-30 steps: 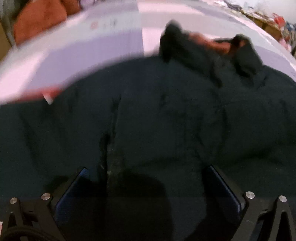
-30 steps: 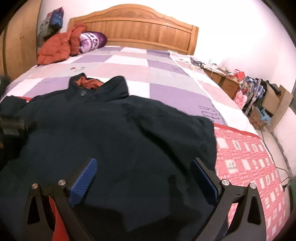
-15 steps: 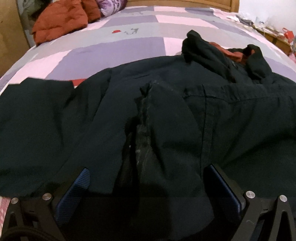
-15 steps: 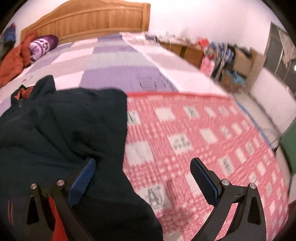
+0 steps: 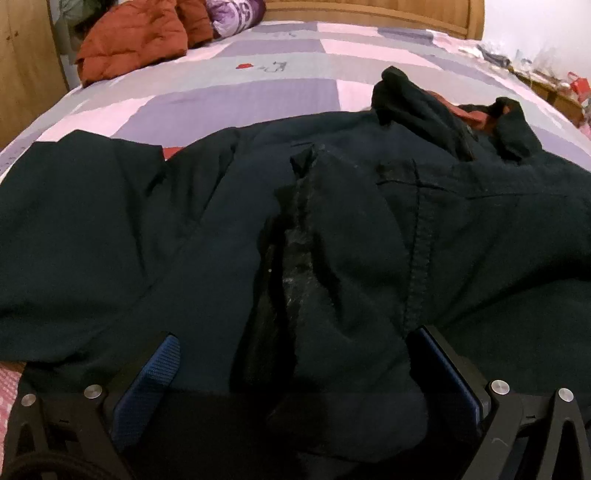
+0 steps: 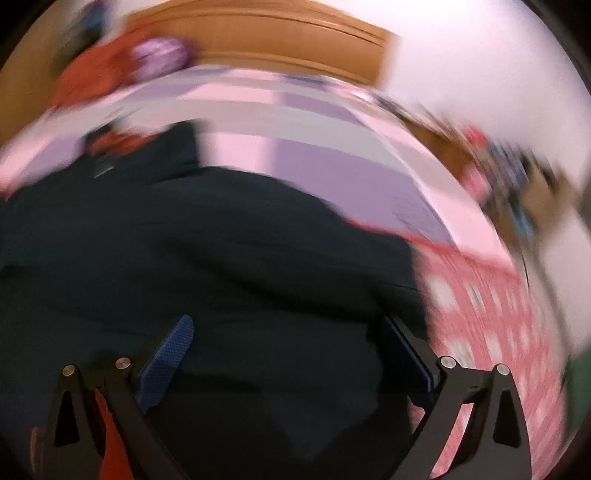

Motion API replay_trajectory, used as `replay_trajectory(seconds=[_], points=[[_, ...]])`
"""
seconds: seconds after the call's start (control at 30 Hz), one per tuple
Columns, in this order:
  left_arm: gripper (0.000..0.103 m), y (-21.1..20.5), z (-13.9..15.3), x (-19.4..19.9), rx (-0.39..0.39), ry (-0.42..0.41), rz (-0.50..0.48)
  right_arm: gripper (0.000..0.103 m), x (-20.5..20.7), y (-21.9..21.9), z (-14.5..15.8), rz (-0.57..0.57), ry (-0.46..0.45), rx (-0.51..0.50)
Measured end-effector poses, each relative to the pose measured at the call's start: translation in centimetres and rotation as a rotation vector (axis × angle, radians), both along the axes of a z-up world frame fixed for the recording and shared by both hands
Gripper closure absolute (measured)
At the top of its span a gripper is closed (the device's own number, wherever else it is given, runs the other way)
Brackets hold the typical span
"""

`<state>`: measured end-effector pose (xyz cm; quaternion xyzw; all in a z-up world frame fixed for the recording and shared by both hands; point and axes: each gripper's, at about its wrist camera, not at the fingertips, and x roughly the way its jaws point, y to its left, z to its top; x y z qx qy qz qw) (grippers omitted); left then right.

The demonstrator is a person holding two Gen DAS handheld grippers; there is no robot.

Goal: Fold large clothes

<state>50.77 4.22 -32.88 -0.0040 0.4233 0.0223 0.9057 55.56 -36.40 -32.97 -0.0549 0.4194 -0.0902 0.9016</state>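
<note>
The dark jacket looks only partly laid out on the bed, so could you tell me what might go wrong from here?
1. The dark jacket is bunched into a ridge at the left hand-held gripper, whose jaws stand wide; closing there might pinch several layers.
2. The collar is crumpled, so a fold now could trap creases.
3. The right wrist view is blurred, so the right hand-held gripper may land off target.

White lettering shows on the purple pillow (image 5: 236, 14) at the head of the bed (image 5: 258, 85), but it is too partial and small to read.
</note>
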Motion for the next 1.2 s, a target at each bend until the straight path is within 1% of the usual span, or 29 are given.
replay_trajectory(seconds=[0.03, 0.07, 0.1, 0.13, 0.17, 0.2, 0.23, 0.33, 0.37, 0.4, 0.47, 0.53, 0.57, 0.6, 0.67, 0.7, 0.73, 0.8, 0.83, 0.87, 0.9, 0.93, 0.97, 1.0, 1.03, 1.07, 1.1, 1.13, 1.2], points=[[0.000, 0.0, -0.1, 0.0, -0.005, -0.003, 0.001, 0.002, -0.3, -2.5, 0.0, -0.090, 0.006, 0.017], [0.000, 0.0, -0.1, 0.0, -0.007, -0.005, 0.000, 0.002, -0.9, -5.4, 0.1, -0.187, 0.009, 0.074], [0.000, 0.0, -0.1, 0.0, -0.010, -0.006, 0.000, 0.002, -1.5, -7.4, 0.2, -0.248, 0.010, 0.135], [0.000, 0.1, -0.2, 0.0, -0.014, -0.005, 0.000, 0.002, -1.7, -8.2, 0.3, -0.264, 0.022, 0.166], [0.000, 0.1, -0.2, 0.0, -0.017, -0.004, 0.002, 0.002, -1.7, -7.6, 0.5, -0.260, 0.032, 0.127], [0.000, 0.1, -0.3, 0.0, -0.020, -0.003, 0.002, 0.003, -1.5, -6.0, 0.9, -0.248, 0.035, 0.033], [0.000, 0.1, -0.3, 0.1, -0.019, -0.003, 0.002, 0.003, -1.2, -4.0, 1.4, -0.213, 0.026, -0.027], [0.000, 0.2, -0.3, 0.1, -0.021, -0.003, 0.001, 0.003, 0.3, 2.4, 2.1, -0.071, 0.006, -0.014], [0.000, 0.2, -0.3, 0.1, -0.022, -0.003, 0.001, 0.003, 0.8, 6.2, 2.3, 0.022, -0.001, -0.001], [0.000, 0.2, -0.3, 0.1, -0.022, -0.003, 0.001, 0.003, 1.1, 9.0, 2.1, 0.098, -0.001, 0.010], [0.000, 0.3, -0.2, 0.1, -0.032, -0.001, -0.003, 0.003, 1.2, 15.8, 1.2, 0.285, 0.039, -0.001], [0.000, 0.8, 0.3, 0.0, -0.053, -0.006, -0.009, 0.003, 0.4, 20.0, 0.0, 0.369, 0.077, -0.049], [0.000, 1.1, 0.7, -0.2, -0.058, -0.013, -0.008, 0.003, -0.1, 20.9, -0.7, 0.369, 0.083, -0.076], [0.000, 1.8, 1.4, -0.7, -0.054, -0.032, 0.002, 0.003, -0.6, 21.0, -1.5, 0.335, 0.074, -0.078], [0.000, 3.5, 2.6, -1.4, -0.057, -0.068, 0.011, 0.002, -1.5, 18.4, -2.4, 0.259, 0.035, 0.058], [0.000, 4.4, 3.0, -1.6, -0.059, -0.076, 0.013, 0.002, -1.5, 17.9, -2.6, 0.231, 0.025, 0.086], [0.000, 5.6, 3.5, -1.9, -0.058, -0.087, 0.015, 0.002, -1.7, 17.5, -2.7, 0.219, 0.018, 0.097], [0.000, 8.4, 4.3, -2.3, 0.000, -0.106, 0.068, 0.001, -2.1, 18.4, -2.8, 0.223, 0.015, 0.058], [0.000, 10.8, 4.9, -2.6, 0.006, -0.114, 0.107, 0.001, -2.3, 18.5, -2.8, 0.223, 0.012, 0.054], [0.000, 12.4, 5.0, -2.8, -0.001, -0.116, 0.134, 0.001, -2.4, 18.4, -2.7, 0.222, 0.010, 0.058], [0.000, 14.7, 5.2, -3.1, -0.010, -0.113, 0.175, 0.001, -2.0, 18.4, -2.8, 0.221, 0.008, 0.057], [0.000, 17.9, 5.6, -3.5, -0.027, -0.110, 0.230, 0.001, -1.9, 18.5, -2.9, 0.220, 0.005, 0.052], [0.000, 19.8, 5.8, -3.8, -0.040, -0.112, 0.260, 0.001, -2.1, 18.5, -2.9, 0.219, 0.003, 0.047], [0.000, 22.4, 5.9, -4.2, -0.067, -0.115, 0.300, 0.001, -0.3, 17.8, -3.1, 0.218, 0.004, 0.046], [0.000, 25.3, 6.1, -4.8, -0.104, -0.117, 0.345, 0.001, 0.4, 18.0, -3.6, 0.218, 0.004, 0.044], [0.000, 28.4, 6.0, -5.4, -0.145, -0.113, 0.395, 0.001, 0.4, 18.1, -3.6, 0.218, 0.005, 0.044], [0.000, 30.5, 5.9, -5.9, -0.178, -0.111, 0.430, 0.001, 0.8, 17.9, -3.8, 0.218, 0.005, 0.043], [0.000, 33.7, 5.7, -6.8, -0.228, -0.106, 0.491, 0.001, 0.9, 17.8, -3.9, 0.217, 0.005, 0.042], [0.000, 37.2, 4.9, -7.8, -0.282, -0.090, 0.557, 0.001, 0.9, 17.8, -4.0, 0.217, 0.003, 0.039]])
